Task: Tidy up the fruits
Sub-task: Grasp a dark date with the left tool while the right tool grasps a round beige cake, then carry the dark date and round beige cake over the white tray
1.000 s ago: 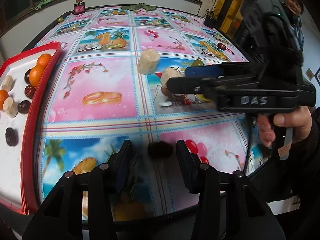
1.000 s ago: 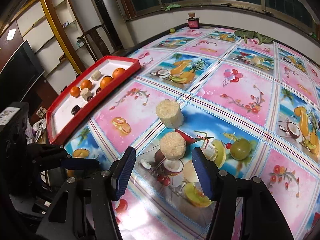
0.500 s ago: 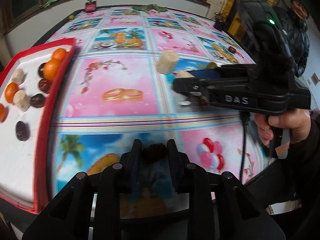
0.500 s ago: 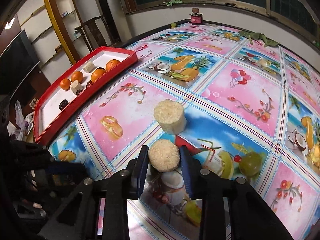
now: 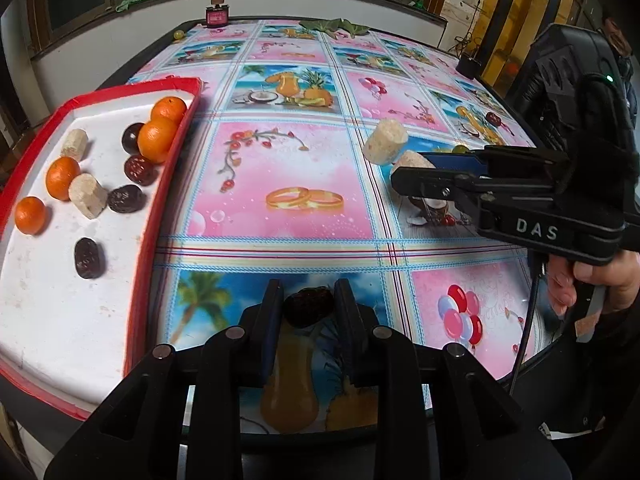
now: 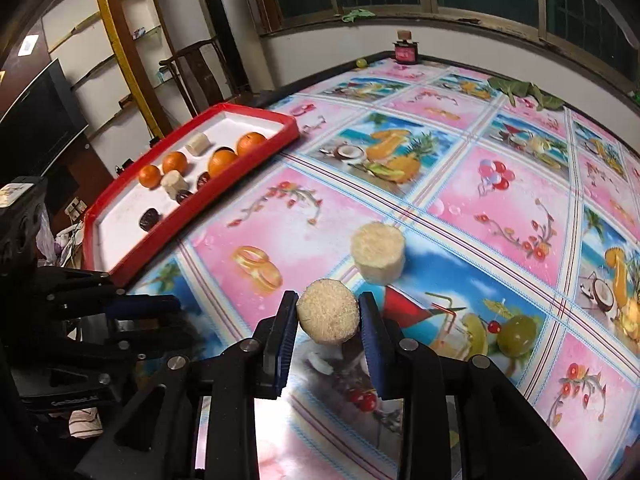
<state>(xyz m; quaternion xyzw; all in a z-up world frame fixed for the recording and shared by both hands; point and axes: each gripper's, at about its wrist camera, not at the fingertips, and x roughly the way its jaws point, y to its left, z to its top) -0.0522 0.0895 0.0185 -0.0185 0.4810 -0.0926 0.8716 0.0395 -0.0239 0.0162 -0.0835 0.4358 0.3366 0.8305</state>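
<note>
**Both grippers loaded**

Left wrist view: my left gripper (image 5: 307,304) has its jaws clamped on a dark dried fruit (image 5: 308,306), just right of the red tray (image 5: 138,280). Right gripper (image 6: 328,320) jaws pinch a pale sugarcane chunk (image 6: 327,317) above the tabletop (image 6: 460,184); a second chunk (image 6: 378,258) sits just behind.

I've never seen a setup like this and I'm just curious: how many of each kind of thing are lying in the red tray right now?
In the red tray:
Oranges: 4
Dark wrinkled fruits: 4
Pale cylinder pieces: 2
Total: 10
</note>
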